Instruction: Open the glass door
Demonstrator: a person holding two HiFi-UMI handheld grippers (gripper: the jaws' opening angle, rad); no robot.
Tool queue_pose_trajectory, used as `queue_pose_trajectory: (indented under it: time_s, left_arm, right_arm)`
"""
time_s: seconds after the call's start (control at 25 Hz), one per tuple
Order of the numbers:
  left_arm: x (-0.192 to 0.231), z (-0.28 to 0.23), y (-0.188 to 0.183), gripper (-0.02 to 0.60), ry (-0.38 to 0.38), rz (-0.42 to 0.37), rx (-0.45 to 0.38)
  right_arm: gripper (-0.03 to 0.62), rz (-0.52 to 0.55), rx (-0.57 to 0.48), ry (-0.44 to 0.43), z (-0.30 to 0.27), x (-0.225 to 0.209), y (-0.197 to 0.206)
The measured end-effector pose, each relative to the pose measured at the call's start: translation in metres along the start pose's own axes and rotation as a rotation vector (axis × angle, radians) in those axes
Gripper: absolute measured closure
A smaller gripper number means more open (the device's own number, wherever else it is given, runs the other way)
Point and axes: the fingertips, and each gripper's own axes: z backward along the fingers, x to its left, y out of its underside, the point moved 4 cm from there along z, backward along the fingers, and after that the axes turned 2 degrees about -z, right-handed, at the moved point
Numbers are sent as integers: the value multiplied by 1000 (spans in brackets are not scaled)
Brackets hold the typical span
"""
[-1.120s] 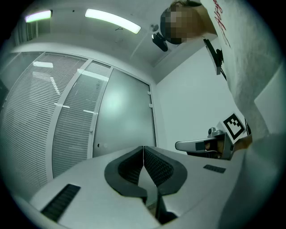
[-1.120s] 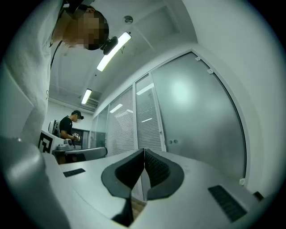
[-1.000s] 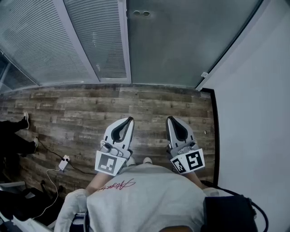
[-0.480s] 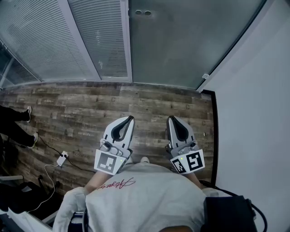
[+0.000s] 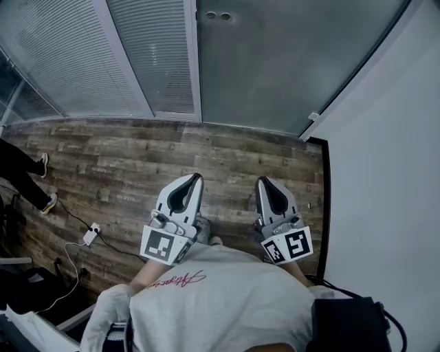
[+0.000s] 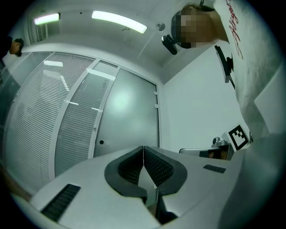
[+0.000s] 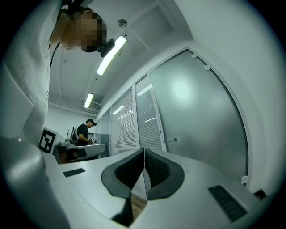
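Standing on the wooden floor (image 5: 137,158) some way short of the glass door (image 5: 289,62), the person holds both tools low and close to the body, pointing ahead and roughly level. That reads as a carrying pose for the walk-up, not a reach. The left gripper (image 5: 195,180) has its jaws pressed together with nothing between them, and the right gripper (image 5: 263,181) is likewise closed and empty. Closed tips make a blunt nose that should suit pushing on a pane better than pinching it. The door is the frosted panel at the far edge of the floor, between the blind-covered partition (image 5: 69,62) and the white wall (image 5: 385,172), and it looks closed in its frame. Two round fittings (image 5: 216,15) sit at its edge beside the partition, and a small bracket (image 5: 311,115) sits at its wall-side corner. So it probably swings from the wall side and should be worked at the fittings, though no handle can be made out. Near the floor's left edge, a cable with a white plug block (image 5: 89,236) lies well clear of the path.
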Motion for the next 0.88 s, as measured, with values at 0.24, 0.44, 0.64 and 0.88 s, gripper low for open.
queue_pose_trajectory:
  time_s: [0.24,0.44,0.64,0.88]
  left_arm:
    - [23,-15,5,565,-23,-25,19]
    - [53,-45,15,565,-24,-24,34]
    - [93,-86,15,564,-2,-34,11]
    - [153,-141,24,565,33,-35,6]
  right_arm:
    - [576,16,-6,-2,-24,-11,-1]
    - [576,35,-9,3,-57,-25,-1]
    - [576,35,-17,27,-105,-45,-1]
    - [575,42,-7,69,-179,-71,4]
